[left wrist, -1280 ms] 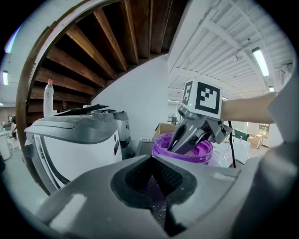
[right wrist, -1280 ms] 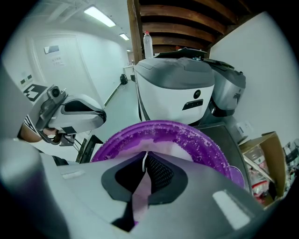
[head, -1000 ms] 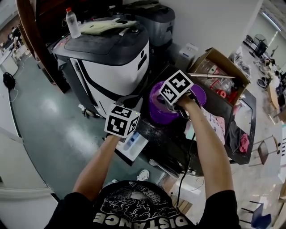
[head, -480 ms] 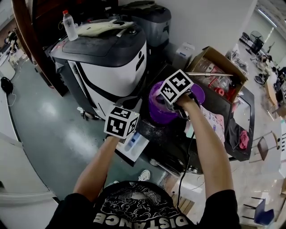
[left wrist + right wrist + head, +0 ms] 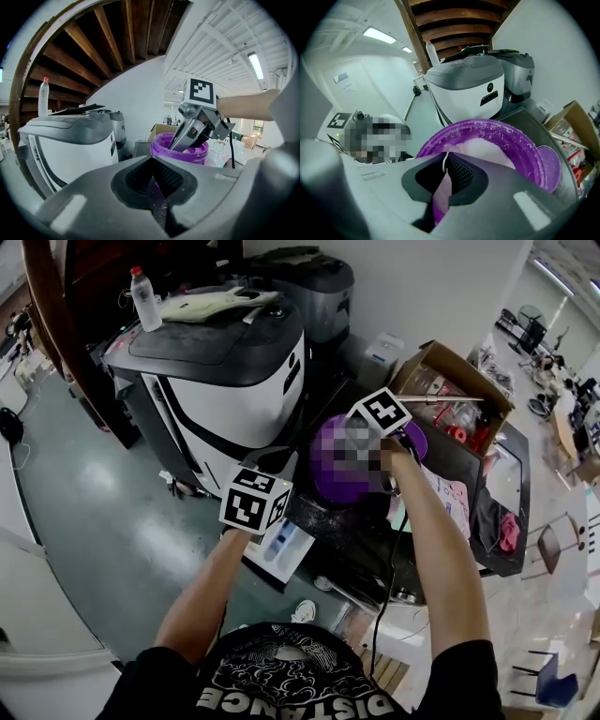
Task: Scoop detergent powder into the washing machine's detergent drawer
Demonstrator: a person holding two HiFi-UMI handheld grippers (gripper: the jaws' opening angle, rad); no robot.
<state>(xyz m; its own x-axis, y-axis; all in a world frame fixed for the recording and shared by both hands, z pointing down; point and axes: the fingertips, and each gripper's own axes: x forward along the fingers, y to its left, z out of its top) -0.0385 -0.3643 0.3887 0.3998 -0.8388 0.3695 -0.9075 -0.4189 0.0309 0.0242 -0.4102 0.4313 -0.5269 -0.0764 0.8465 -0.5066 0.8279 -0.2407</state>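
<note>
Right gripper [image 5: 446, 157]: the fingers are clamping shut on the purple handle of the scoop [image 5: 439, 197], and their tips are dipping over the rim into the tub. The scoop's bowl is hidden.
Tub [image 5: 525, 140]: purple and lidless, it is standing at the edge of the dark tabletop [image 5: 323, 514] nearest the washing machine [image 5: 234, 381].
Detergent powder [image 5: 487, 147]: white, it is lying heaped inside the tub, with grains clinging to the inner wall.
Lid [image 5: 548, 166]: purple, it is lying flat on the tabletop just beside the tub, on the side away from the washing machine.
Left gripper [image 5: 152, 158]: it is hovering at the tabletop's near edge, close to the tub. Its fingers are pressing together to a thin slit and gripping nothing.
Detergent drawer [image 5: 278, 545]: white with a blue part, it is sticking out open below the tabletop's near edge, under the left gripper and apart from the scoop.
Bottle [image 5: 142, 296]: it is standing upright at a far corner of the washing machine's top.
</note>
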